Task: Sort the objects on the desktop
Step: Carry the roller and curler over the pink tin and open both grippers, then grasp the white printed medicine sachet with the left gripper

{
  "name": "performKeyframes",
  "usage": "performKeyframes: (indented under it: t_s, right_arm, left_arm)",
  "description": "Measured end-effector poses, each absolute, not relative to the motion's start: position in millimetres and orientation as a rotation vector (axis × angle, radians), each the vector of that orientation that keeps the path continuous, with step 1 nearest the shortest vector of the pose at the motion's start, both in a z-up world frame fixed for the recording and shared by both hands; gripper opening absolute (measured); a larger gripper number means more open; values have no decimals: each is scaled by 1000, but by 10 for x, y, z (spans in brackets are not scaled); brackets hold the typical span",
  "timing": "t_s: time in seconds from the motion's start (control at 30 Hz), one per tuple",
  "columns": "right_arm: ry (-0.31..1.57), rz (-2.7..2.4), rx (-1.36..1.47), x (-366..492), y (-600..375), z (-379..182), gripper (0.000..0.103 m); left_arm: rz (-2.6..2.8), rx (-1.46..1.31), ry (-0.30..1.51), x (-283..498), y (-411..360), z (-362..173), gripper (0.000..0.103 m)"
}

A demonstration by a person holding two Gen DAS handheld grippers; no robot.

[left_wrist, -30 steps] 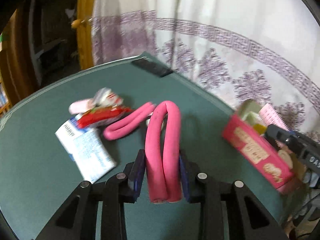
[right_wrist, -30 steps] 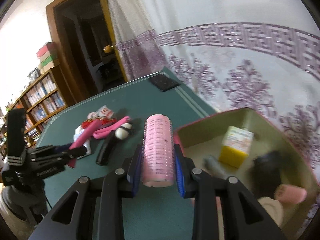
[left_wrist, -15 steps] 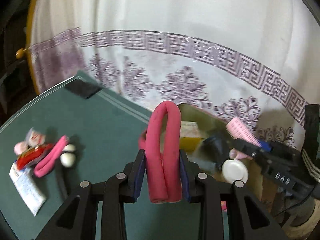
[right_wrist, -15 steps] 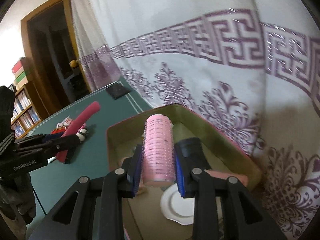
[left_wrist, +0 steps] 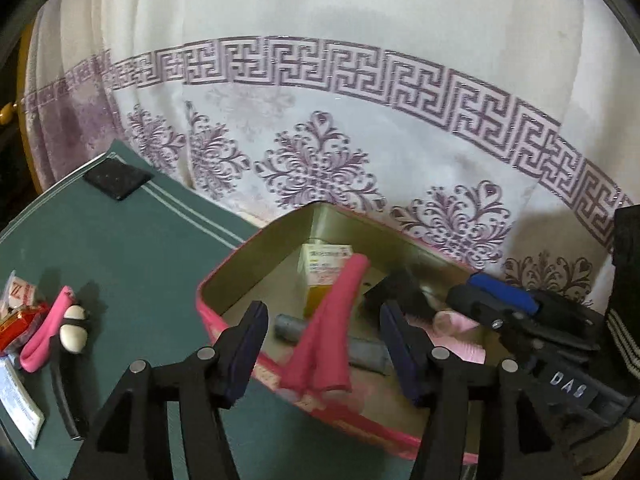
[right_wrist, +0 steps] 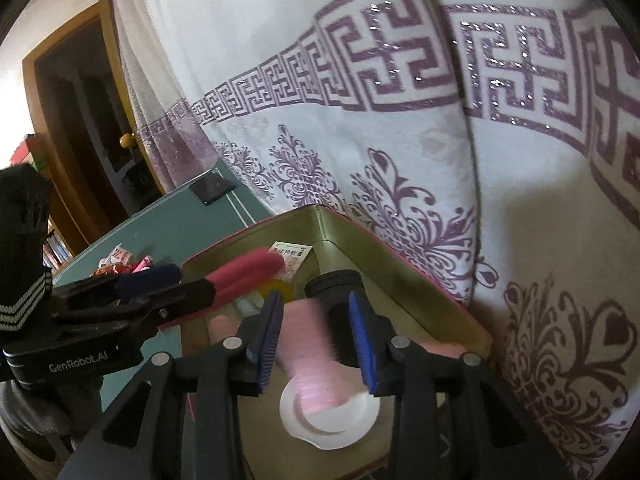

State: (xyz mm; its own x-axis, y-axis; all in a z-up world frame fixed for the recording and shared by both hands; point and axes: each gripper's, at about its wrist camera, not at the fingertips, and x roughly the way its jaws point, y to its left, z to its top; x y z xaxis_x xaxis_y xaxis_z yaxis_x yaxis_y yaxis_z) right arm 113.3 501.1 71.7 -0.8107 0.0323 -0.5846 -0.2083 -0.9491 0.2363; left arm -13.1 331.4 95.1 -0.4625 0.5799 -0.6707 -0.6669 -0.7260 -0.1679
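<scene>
The pink tin box [left_wrist: 224,312] with a gold inside stands on the green table, just under both grippers. My left gripper [left_wrist: 322,314] is opening above it. The folded pink foam rod [left_wrist: 328,332] hangs loose and tilted between its pads, touching neither. My right gripper [right_wrist: 315,298] is also opening over the box [right_wrist: 420,280]. A blurred pink hair roller [right_wrist: 310,344] drops between its blue pads, with a gap on the right side. Each gripper shows in the other's view: the right gripper [left_wrist: 480,298] and the left gripper [right_wrist: 188,292].
Inside the box lie a yellow carton [left_wrist: 324,272], a grey cylinder [left_wrist: 290,326], a black item [left_wrist: 396,292] and a white disc [right_wrist: 332,412]. On the table [left_wrist: 120,248] at left are another pink rod [left_wrist: 44,336], white beads and snack packets. A patterned curtain [left_wrist: 320,120] hangs close behind.
Both grippers swung from the table to over the box. Their jaws have parted: the foam rod and the hair roller were clamped before and now fall free.
</scene>
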Motion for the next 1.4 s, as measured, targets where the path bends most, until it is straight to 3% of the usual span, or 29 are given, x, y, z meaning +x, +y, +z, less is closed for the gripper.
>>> performKeyframes:
  t_s: [0.17, 0.27, 0.67, 1.4]
  right_arm:
    - [437, 2838, -920, 1101, 4978, 698, 40]
    - [437, 2843, -916, 1095, 4940, 713, 40]
    - [423, 2897, -924, 1003, 4663, 794, 45]
    - [281, 3118, -1063, 635, 3549, 803, 56]
  left_arm:
    - [2232, -978, 129, -218, 3166, 949, 60]
    - [2242, -996, 119, -229, 3089, 915, 69]
    - [2328, -1049, 75, -271, 2644, 827, 70]
    - [2710, -1258, -202, -397, 636, 451, 70]
